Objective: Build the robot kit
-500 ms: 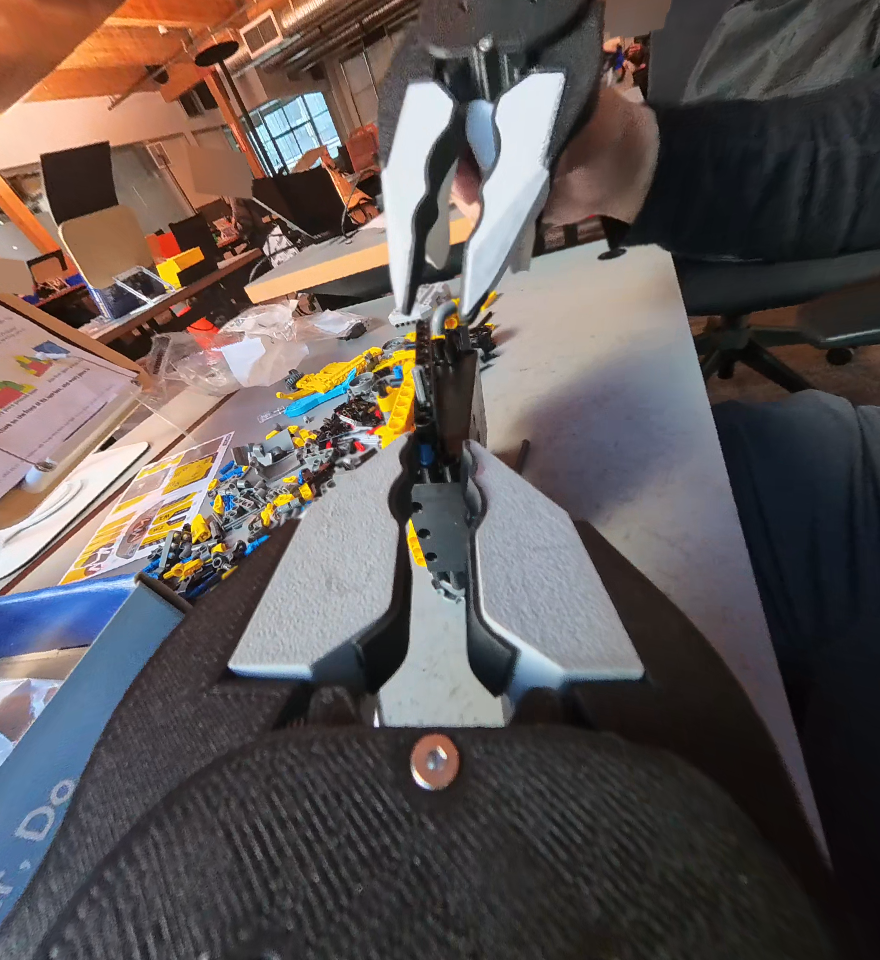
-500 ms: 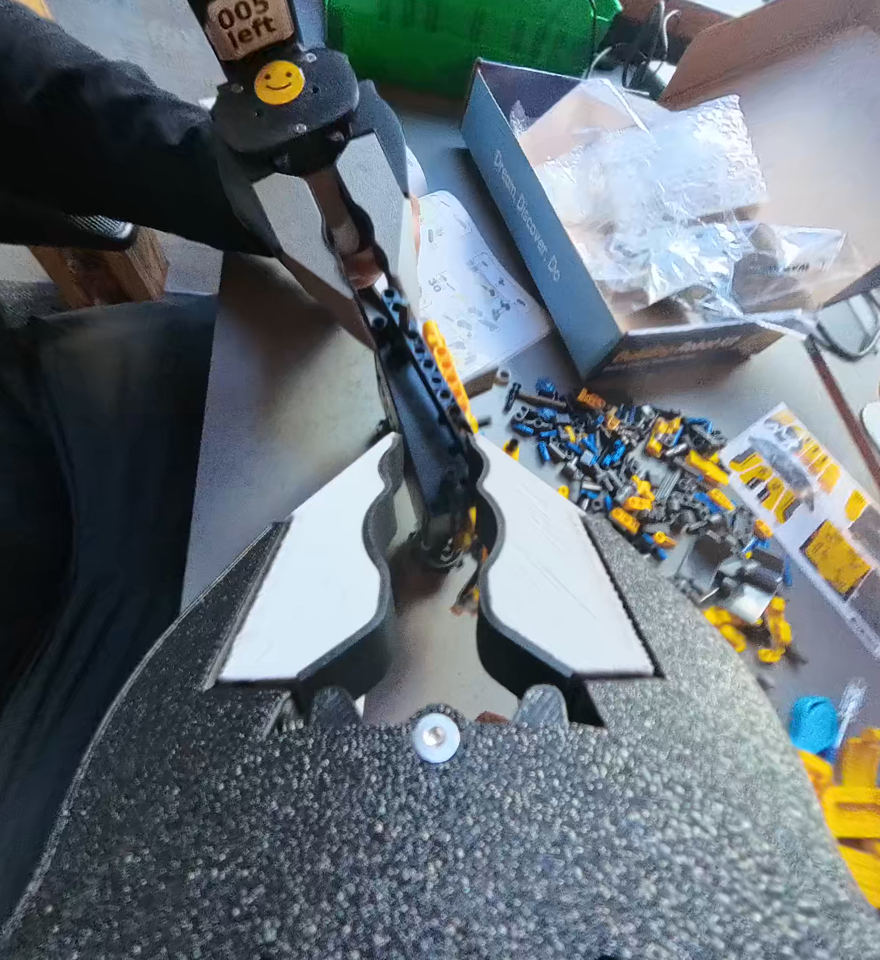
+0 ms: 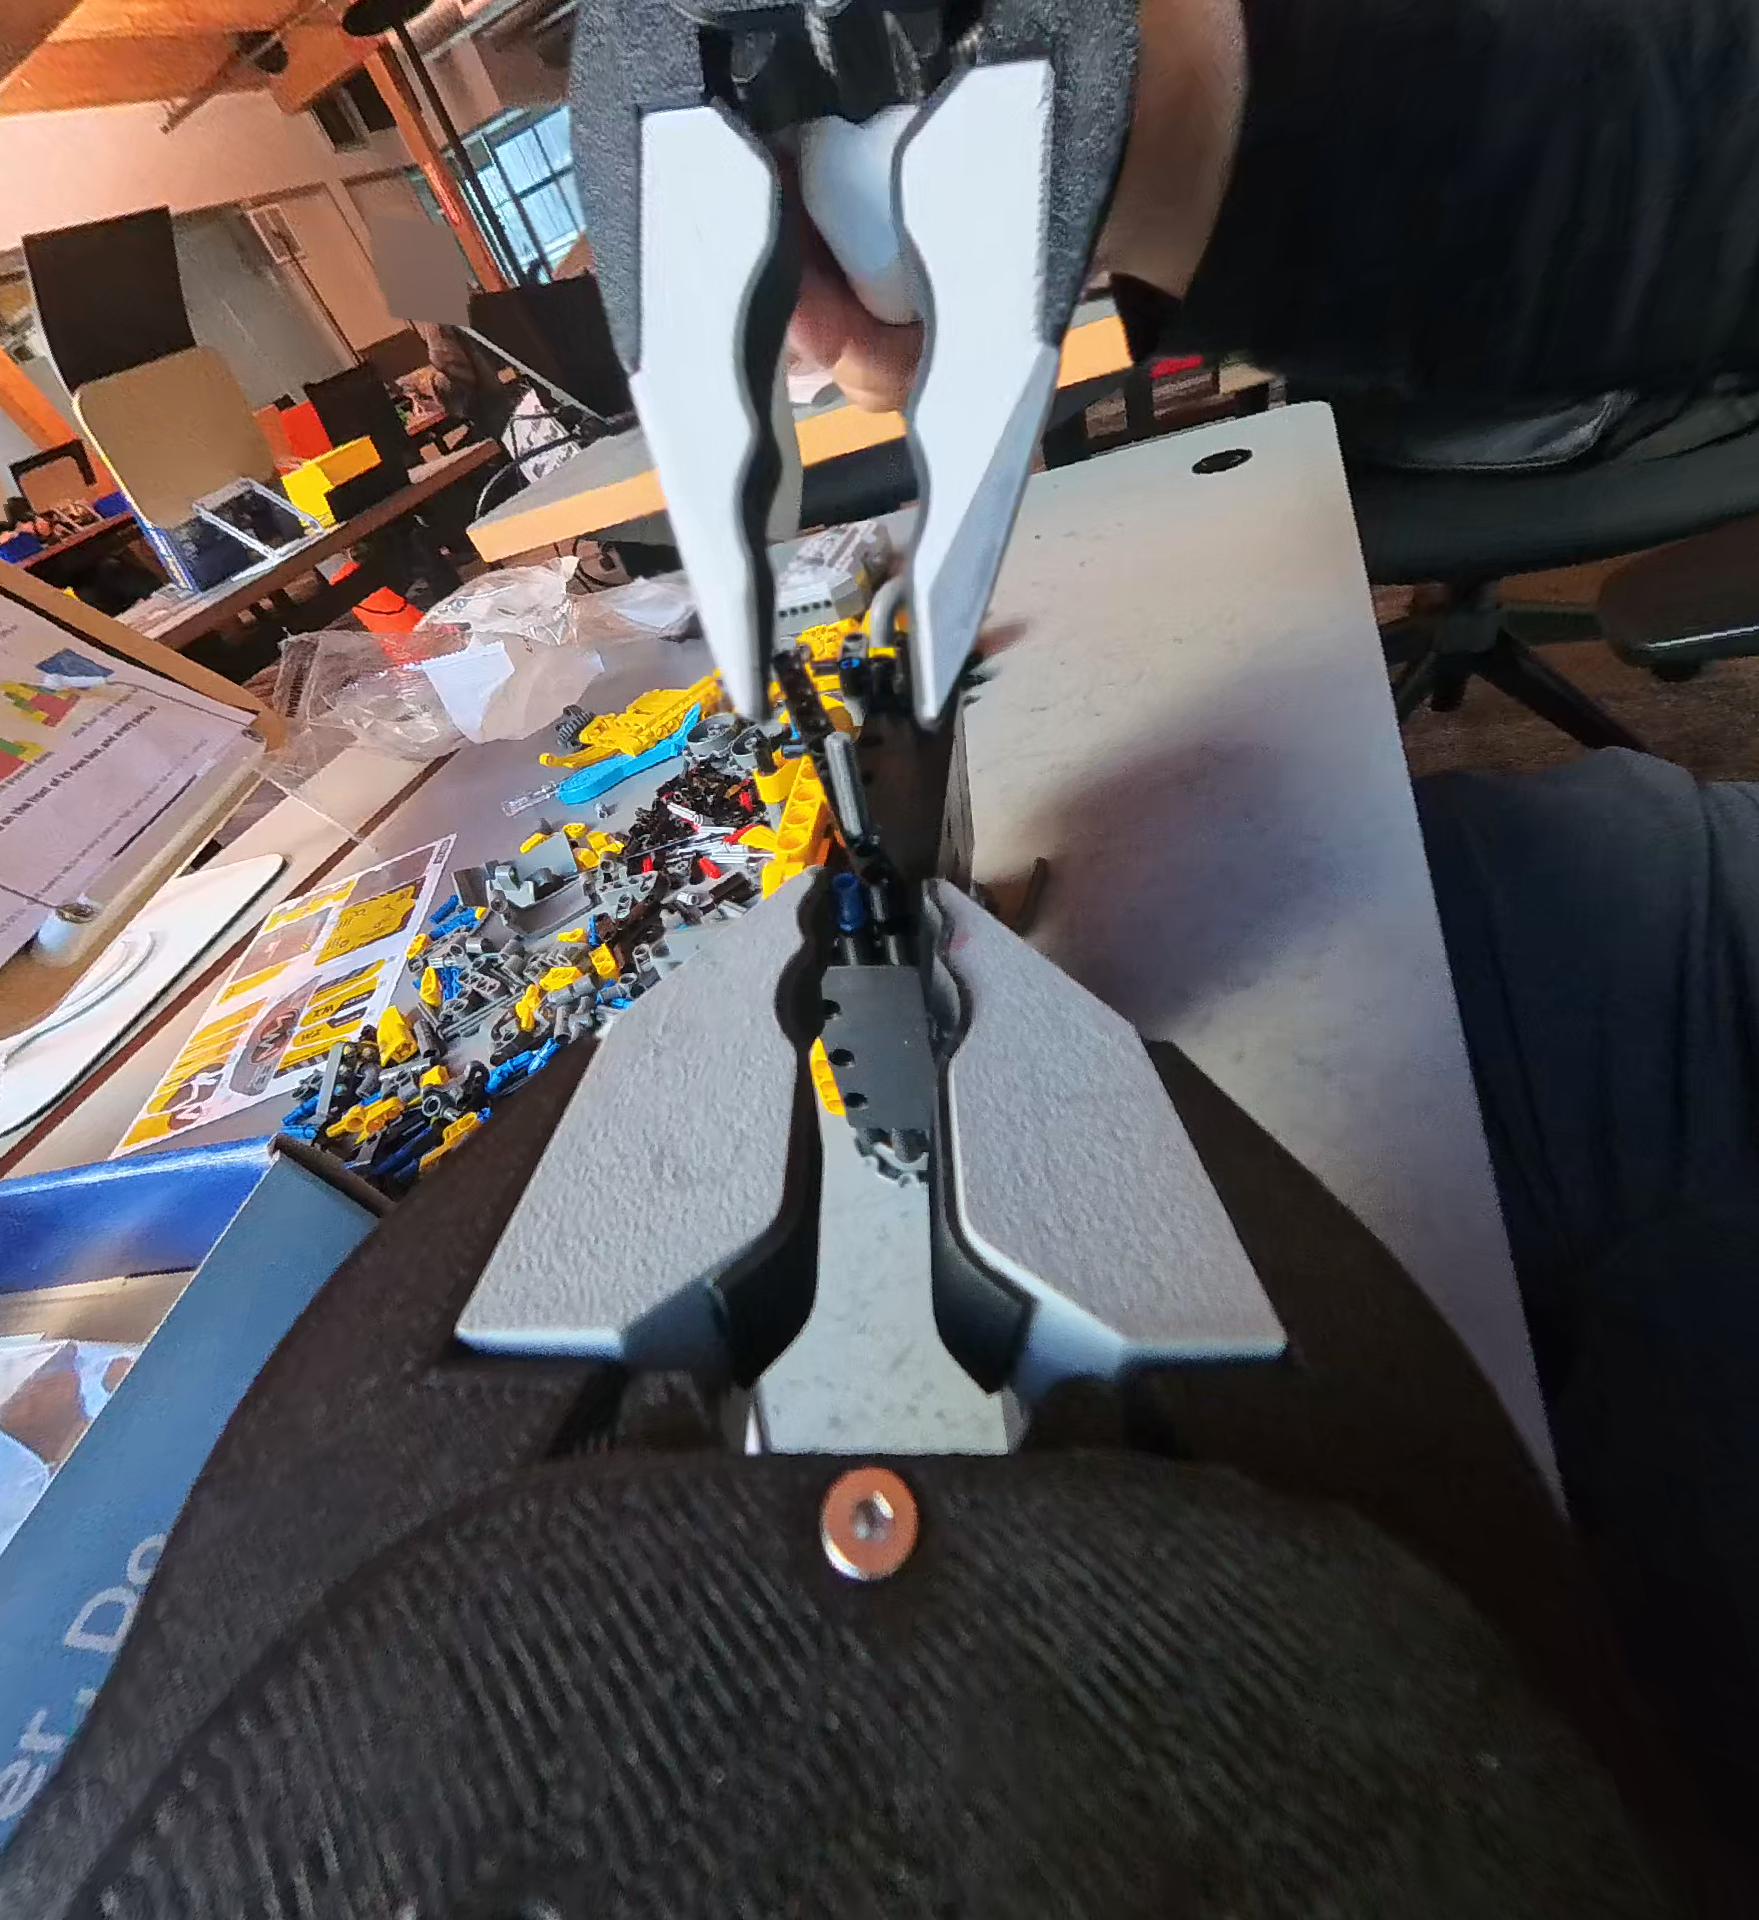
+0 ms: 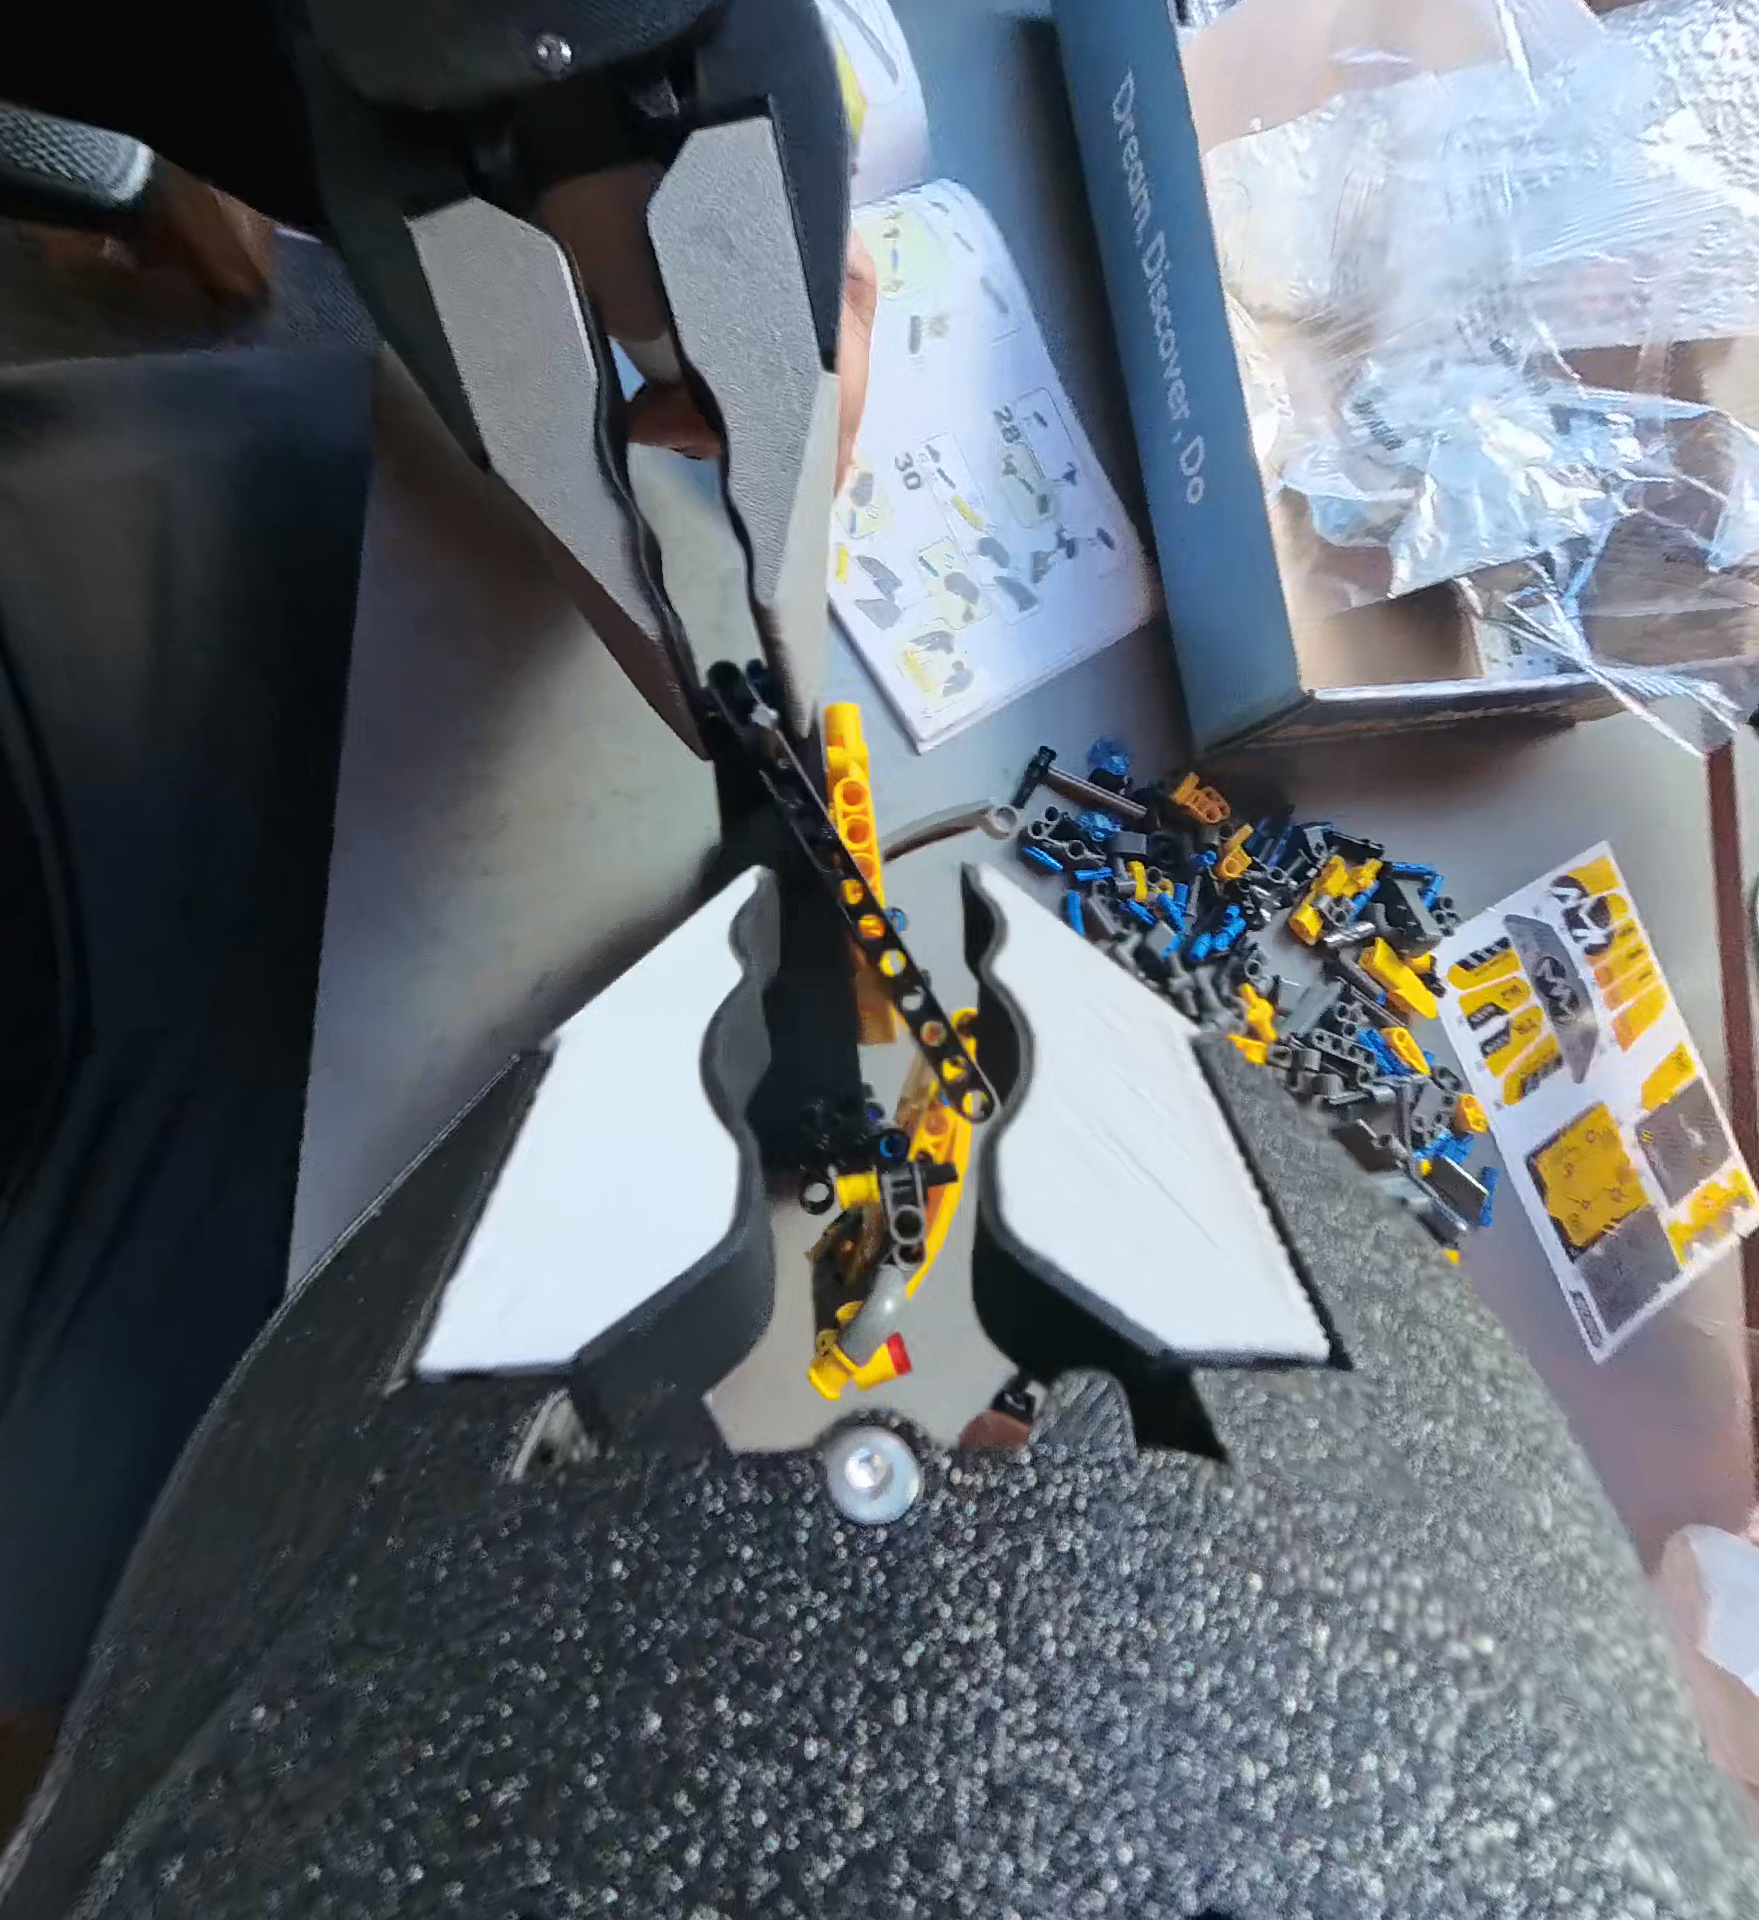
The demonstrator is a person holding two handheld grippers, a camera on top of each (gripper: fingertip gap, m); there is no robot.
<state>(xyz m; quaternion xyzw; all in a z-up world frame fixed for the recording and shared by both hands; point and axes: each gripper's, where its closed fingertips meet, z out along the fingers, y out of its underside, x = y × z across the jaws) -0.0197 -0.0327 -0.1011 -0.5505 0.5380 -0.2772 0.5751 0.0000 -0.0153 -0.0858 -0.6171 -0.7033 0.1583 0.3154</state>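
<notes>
A long black and yellow brick assembly (image 3: 870,831) is held above the grey surface (image 3: 1166,727), stretched between the two claws. Its near end, a grey plate with a small gear, sits pinched between the fingers of the left claw (image 3: 870,914), which is closed on it. In the right wrist view the same assembly (image 4: 854,935) runs from the left claw's tips (image 4: 740,707) down into the gap of the right claw (image 4: 864,883). The right claw's fingers stand spread apart around the far end, with clear space on both sides of the black perforated beam (image 4: 885,966), so it grips nothing.

On the surface beside the assembly lies a heap of loose blue, yellow and black pieces (image 4: 1270,935). Just past the heap is a yellow and grey sticker sheet (image 4: 1602,1091). An open instruction booklet (image 4: 968,468) lies near the left claw, next to a blue-grey box (image 4: 1197,416) holding crumpled clear plastic bags (image 4: 1529,364).
</notes>
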